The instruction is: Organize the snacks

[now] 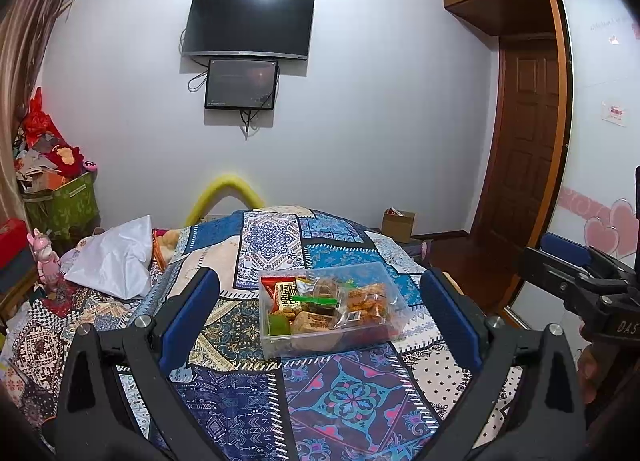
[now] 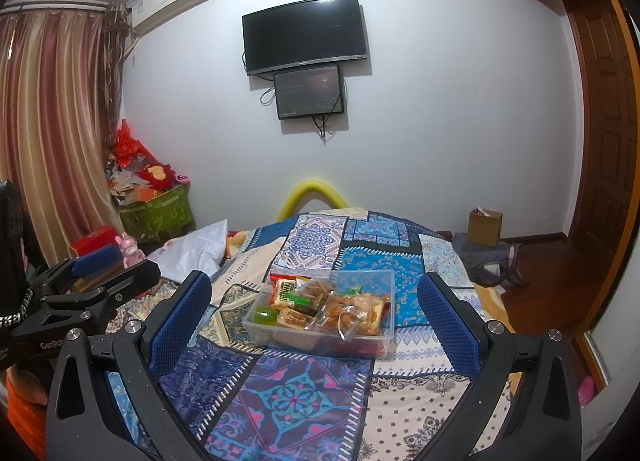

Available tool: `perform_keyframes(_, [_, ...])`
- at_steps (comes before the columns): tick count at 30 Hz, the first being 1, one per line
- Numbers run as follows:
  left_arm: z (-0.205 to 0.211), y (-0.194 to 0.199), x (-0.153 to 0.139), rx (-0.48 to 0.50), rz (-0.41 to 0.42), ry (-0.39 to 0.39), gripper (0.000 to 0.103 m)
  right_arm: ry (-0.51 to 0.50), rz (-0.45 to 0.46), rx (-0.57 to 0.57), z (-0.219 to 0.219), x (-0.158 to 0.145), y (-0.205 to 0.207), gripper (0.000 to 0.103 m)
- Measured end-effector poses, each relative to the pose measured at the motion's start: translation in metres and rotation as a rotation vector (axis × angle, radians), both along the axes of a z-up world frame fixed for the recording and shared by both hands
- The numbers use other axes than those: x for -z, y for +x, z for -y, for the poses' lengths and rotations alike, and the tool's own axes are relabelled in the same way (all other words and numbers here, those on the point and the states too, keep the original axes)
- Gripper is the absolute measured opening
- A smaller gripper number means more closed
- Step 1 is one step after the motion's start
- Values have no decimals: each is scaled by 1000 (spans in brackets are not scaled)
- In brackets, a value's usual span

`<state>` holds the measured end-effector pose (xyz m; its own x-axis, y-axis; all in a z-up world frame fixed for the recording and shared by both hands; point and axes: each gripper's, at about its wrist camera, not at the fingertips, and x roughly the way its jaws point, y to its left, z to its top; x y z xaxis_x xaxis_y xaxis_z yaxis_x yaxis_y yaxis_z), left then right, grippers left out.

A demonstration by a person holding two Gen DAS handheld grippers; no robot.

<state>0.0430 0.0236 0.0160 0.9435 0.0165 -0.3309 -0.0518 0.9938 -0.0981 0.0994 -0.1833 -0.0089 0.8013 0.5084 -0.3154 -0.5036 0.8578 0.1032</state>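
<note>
A clear plastic box (image 1: 394,303) (image 2: 382,281) rests on the patchwork bedspread (image 1: 344,397) (image 2: 288,397), filled with several wrapped snacks (image 1: 320,305) (image 2: 320,307): a red packet, green jellies, brown bars and bags of orange crisps. My left gripper (image 1: 320,321) hovers open in front of the box, its blue pads wide apart with nothing between them. My right gripper (image 2: 316,317) is likewise open and empty, held just short of the box. Each gripper shows at the edge of the other's view: the right gripper (image 1: 560,261) and the left gripper (image 2: 100,269).
A white plastic bag (image 1: 116,257) (image 2: 196,251) and a pink toy (image 1: 46,261) (image 2: 130,247) lie left of the bed. A green bin of clutter (image 1: 60,201) (image 2: 156,209) stands in the corner. A cardboard box (image 1: 398,223) (image 2: 486,227) sits on the floor near the wooden door (image 1: 524,141).
</note>
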Motion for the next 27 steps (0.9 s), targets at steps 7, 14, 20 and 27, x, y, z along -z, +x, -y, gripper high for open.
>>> perform_keyframes(7, [3,-2,-1,17,8,9,102,0,-3,1,0,-1,0,103])
perform_keyframes(14, [7,-5,-4,31,23,22,102,1,-3,3,0,0,1,103])
perform_keyframes(20, [12,-7,-3,43,34,36,102,1,-8,3,0,2,3,103])
perform_keyframes(27, [11,-5,-1,54,25,16,102,-4,-11,4,-1,5,3,103])
